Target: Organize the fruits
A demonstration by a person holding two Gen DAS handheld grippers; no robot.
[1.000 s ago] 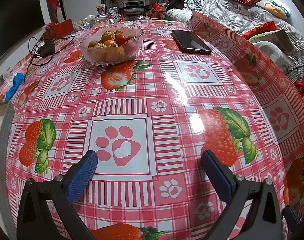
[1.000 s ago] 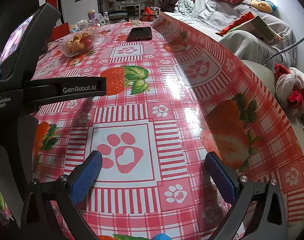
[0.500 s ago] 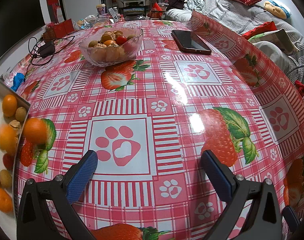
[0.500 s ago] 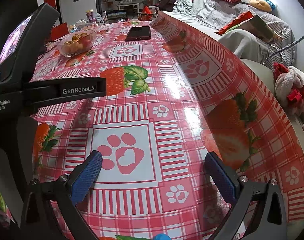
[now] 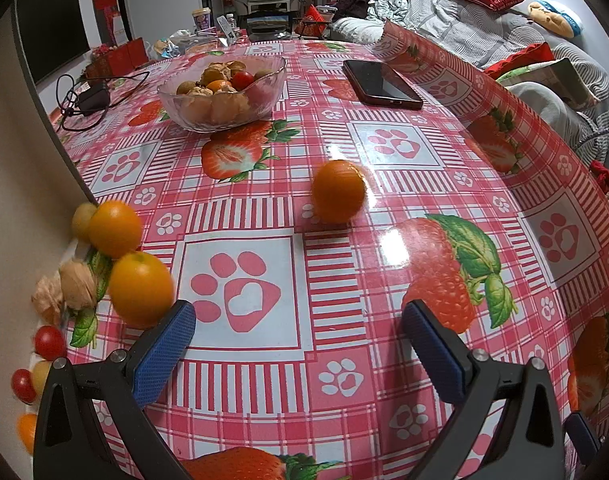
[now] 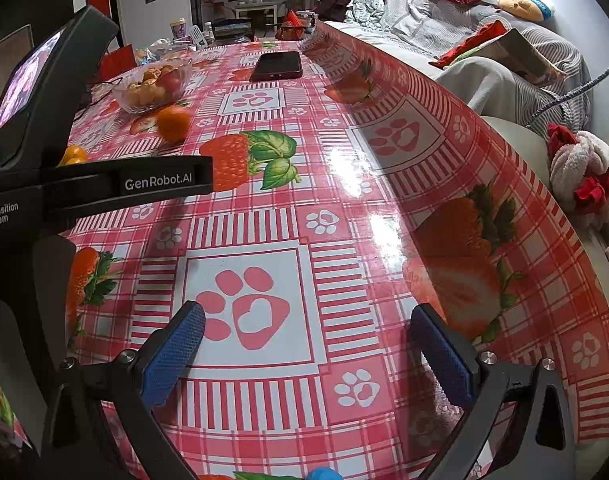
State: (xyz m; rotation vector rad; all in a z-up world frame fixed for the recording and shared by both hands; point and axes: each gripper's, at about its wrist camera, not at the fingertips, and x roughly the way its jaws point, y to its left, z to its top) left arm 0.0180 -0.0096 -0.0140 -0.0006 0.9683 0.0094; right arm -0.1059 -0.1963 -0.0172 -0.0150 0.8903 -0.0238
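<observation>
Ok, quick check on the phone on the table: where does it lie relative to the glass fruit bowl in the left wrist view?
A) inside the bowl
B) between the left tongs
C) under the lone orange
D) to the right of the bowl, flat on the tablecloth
D: the phone lies flat on the tablecloth, right of the glass fruit bowl and apart from it.

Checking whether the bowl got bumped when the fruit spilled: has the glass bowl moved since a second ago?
No. The glass bowl keeps its place just behind the printed strawberry, left of the phone.
</observation>
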